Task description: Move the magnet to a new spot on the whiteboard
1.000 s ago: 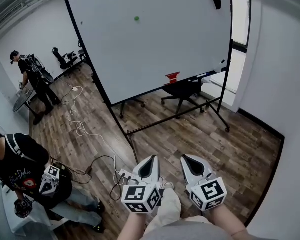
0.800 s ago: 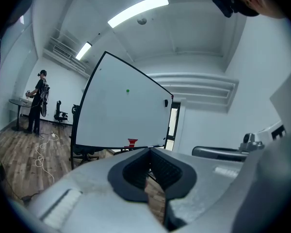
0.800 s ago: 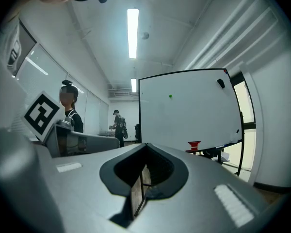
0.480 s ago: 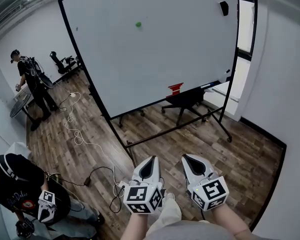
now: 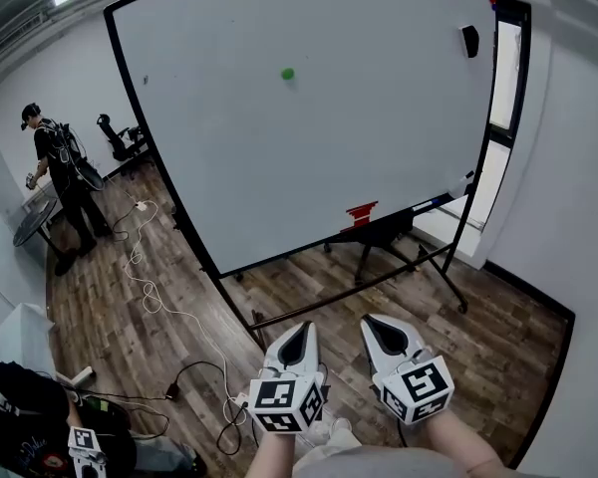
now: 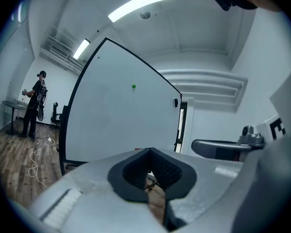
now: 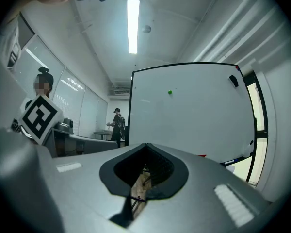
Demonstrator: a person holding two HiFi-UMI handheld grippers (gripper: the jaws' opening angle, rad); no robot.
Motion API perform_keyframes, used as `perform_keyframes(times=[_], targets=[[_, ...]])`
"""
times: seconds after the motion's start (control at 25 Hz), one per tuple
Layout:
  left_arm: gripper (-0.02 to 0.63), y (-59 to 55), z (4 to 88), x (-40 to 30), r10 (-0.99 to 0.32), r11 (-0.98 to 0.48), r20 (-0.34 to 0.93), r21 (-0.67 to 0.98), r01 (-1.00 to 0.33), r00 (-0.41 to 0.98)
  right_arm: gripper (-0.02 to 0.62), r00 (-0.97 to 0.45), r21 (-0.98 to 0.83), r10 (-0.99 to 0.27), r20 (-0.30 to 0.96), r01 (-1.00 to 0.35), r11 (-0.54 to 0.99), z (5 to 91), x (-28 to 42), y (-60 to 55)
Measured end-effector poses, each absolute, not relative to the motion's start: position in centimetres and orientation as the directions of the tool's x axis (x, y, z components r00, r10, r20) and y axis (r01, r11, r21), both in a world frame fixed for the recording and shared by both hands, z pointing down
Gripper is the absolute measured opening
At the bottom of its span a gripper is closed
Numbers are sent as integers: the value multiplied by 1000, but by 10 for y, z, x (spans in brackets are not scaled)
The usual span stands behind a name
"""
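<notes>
We hold both grippers low in front of us, side by side above the wooden floor (image 5: 309,277), both pointing toward the whiteboard (image 5: 379,137). The left gripper (image 5: 301,327) is clenched on nothing. In the left gripper view its two jaws meet at the tip, and only floor shows through the notch between the dark pads. The right gripper (image 5: 374,322) is clenched too and empty, its jaws also together in the right gripper view.

The magnet (image 5: 287,73) is a small green dot stuck to the face of the whiteboard. It sits in the upper half, a little left of the middle, and is well apart from both grippers. It looks round from every view, so we can make out no long axis. Its flat face points out from the board toward us.

A black eraser (image 5: 468,40) clings near the board's top right corner. A small red thing (image 5: 361,212) sits at the bottom edge, right of the middle. Far to the left a person (image 5: 58,172) stands beside a round table (image 5: 30,222). A white cable (image 5: 145,287) trails across the floor.
</notes>
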State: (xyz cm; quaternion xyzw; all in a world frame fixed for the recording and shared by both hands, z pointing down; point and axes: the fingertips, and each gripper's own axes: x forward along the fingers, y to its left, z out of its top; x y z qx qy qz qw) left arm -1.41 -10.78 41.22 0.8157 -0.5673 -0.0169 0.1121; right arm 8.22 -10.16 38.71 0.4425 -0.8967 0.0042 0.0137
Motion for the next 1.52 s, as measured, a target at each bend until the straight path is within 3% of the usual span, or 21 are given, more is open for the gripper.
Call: perform_keyframes(times=[0.96, 1.52], targets=[[5, -270, 418, -65, -924, -339, 109, 209, -917, 366, -2, -591, 50, -807, -4, -806, 590, 370, 34, -272], [5, -303, 426, -99, -943, -275, 132, 211, -938, 307, -2, -630, 198, -773, -73, -769, 608, 278, 4, -370]])
